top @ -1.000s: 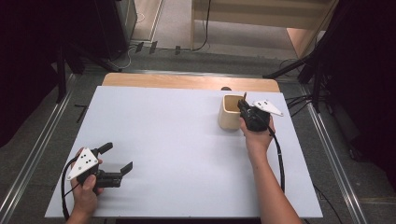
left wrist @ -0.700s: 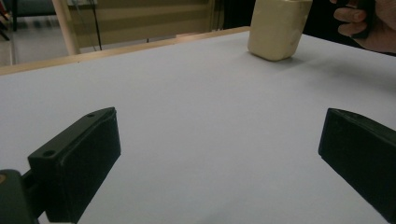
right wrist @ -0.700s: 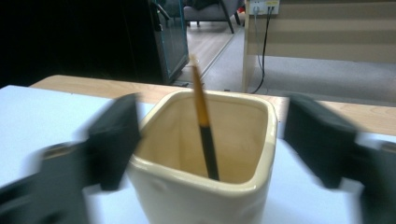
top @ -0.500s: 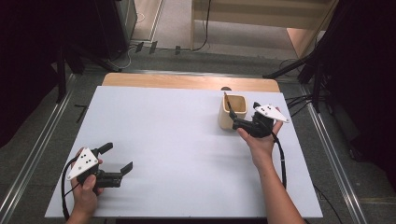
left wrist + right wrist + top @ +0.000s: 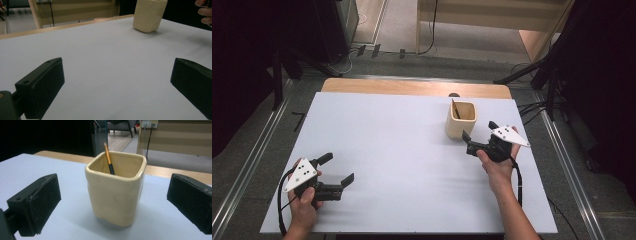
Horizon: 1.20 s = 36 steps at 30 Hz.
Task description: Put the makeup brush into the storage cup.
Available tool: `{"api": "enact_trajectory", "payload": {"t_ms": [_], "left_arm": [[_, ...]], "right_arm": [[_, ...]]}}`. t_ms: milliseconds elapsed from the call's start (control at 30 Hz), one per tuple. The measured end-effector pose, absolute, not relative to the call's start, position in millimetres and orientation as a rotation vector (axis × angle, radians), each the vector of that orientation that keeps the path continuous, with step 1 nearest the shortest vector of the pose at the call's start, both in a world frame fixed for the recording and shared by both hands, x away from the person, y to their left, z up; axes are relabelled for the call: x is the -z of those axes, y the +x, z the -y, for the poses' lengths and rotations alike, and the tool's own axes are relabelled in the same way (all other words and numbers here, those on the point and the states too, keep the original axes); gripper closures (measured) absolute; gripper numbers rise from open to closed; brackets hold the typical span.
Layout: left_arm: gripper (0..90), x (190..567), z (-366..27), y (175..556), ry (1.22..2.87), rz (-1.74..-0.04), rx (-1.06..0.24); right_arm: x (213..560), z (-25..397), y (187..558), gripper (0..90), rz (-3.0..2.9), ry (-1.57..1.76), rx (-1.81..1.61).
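Right tongs point(image 5: 478, 138) gape wide, empty, near my cream cup point(image 5: 461, 120) holding brush point(image 5: 109, 158), perhaps pencil; left tongs point(image 5: 336, 169) wide, empty.

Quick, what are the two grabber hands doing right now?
Left gripper: open, holding nothing, low over the table.
Right gripper: open, holding nothing, beside the cup.

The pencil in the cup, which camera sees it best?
The right gripper view: the pencil is close, leaning inside the cream cup, orange shaft and dark end clear. The high view shows it as a thin dark stick. The left gripper view shows the cup cropped at its top.
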<state>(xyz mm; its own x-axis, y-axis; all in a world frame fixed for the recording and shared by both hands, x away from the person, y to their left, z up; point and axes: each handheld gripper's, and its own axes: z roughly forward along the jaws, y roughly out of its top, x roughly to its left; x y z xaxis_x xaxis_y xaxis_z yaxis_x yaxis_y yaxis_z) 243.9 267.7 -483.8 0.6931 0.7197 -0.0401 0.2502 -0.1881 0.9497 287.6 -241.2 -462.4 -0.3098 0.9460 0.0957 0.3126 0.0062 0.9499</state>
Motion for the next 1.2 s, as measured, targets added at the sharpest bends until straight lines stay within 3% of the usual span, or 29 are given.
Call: {"api": "enact_trajectory", "payload": {"t_ms": [1200], "left_arm": [[0.0,482.4,-268.4,242.8,1.741,-0.779,-0.509]], "right_arm": [[493.8,286.4,204.3,0.0,-1.711,1.323,-1.224]]}}
